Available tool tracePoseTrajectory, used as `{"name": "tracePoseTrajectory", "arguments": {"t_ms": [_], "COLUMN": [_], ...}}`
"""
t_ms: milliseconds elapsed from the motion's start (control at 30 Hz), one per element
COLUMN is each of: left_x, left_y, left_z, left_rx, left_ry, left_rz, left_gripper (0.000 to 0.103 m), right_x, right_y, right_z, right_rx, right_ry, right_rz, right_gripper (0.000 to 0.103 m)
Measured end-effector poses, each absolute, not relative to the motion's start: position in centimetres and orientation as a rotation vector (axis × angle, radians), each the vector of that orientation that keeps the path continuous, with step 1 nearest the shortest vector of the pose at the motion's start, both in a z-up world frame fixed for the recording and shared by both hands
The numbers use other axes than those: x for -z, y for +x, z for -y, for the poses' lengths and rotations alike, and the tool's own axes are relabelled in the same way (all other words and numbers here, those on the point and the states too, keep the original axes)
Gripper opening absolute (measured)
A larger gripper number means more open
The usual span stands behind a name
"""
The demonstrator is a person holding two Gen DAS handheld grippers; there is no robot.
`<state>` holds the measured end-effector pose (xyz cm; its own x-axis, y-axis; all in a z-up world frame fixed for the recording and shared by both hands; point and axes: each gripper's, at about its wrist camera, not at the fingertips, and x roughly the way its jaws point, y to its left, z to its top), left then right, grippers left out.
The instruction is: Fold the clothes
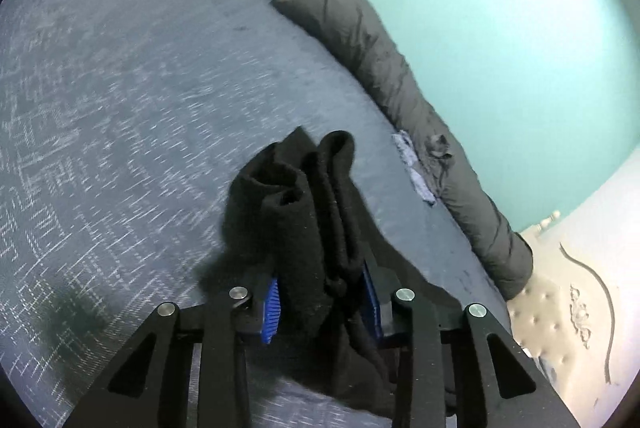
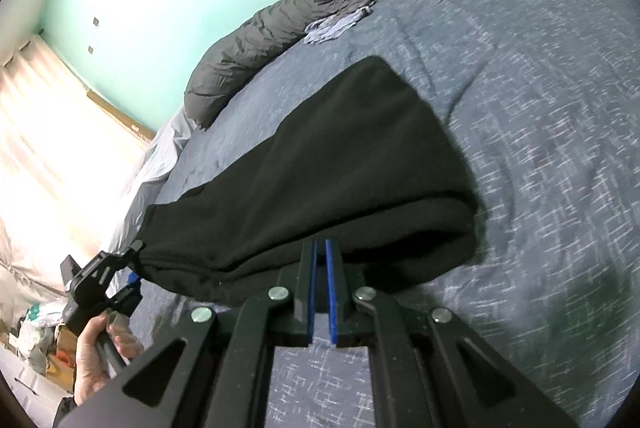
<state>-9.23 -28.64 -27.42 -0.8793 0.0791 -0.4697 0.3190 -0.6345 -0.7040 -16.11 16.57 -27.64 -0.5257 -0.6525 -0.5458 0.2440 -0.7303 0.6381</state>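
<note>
A black fleece garment (image 2: 320, 164) lies folded in a long band across the blue-grey bedspread (image 2: 540, 108). My left gripper (image 1: 320, 288) is shut on a bunched end of the garment (image 1: 296, 208), which stands up in thick folds between its blue pads. In the right wrist view the left gripper (image 2: 134, 260) grips the garment's left end, held by a hand. My right gripper (image 2: 321, 248) has its blue pads nearly together at the garment's near folded edge; whether cloth sits between them is hidden.
A rolled grey duvet (image 1: 400, 76) runs along the bed's far edge against a teal wall. A small pale cloth (image 2: 336, 24) lies beside it. A tufted white headboard (image 1: 560, 308) is at the right. Curtains and floor clutter (image 2: 40, 340) are at the left.
</note>
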Motion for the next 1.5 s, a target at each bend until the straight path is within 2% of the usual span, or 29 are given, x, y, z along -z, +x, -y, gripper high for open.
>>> {"name": "tracePoseTrajectory", "arguments": {"t_ms": [233, 500, 600, 733, 800, 1100, 1267, 1500], "left_x": [22.8, 18.6, 19.8, 24.5, 26.0, 25.0, 24.7, 21.0], "left_y": [-11.0, -16.8, -19.3, -22.3, -22.7, -22.3, -21.9, -21.5], "left_z": [24.6, 12.7, 6.7, -0.6, -2.2, -3.2, -2.6, -2.1], "left_rx": [2.798, 3.023, 3.091, 3.078, 3.053, 3.046, 3.066, 3.149], "left_ry": [0.679, 0.814, 0.955, 1.322, 1.396, 1.395, 1.374, 1.258], "left_rz": [-1.158, -0.988, -0.908, -0.727, -0.648, -0.558, -0.515, -0.595], "left_gripper": [0.033, 0.033, 0.030, 0.029, 0.029, 0.029, 0.024, 0.019], "right_x": [27.3, 27.1, 27.2, 27.4, 27.4, 27.4, 27.6, 27.7], "right_y": [-16.6, -17.3, -17.5, -17.8, -17.9, -18.4, -18.4, -18.6], "right_z": [-19.2, -23.1, -24.6, -26.6, -27.4, -27.7, -28.0, -28.0], "right_rx": [2.291, 2.324, 2.334, 2.347, 2.352, 2.325, 2.317, 2.318], "right_ry": [1.074, 1.066, 1.063, 1.059, 1.056, 1.046, 1.038, 1.037], "right_rz": [0.741, 0.820, 0.857, 0.906, 0.925, 0.940, 0.955, 0.972], "right_gripper": [0.004, 0.004, 0.004, 0.004, 0.004, 0.004, 0.004, 0.004]}}
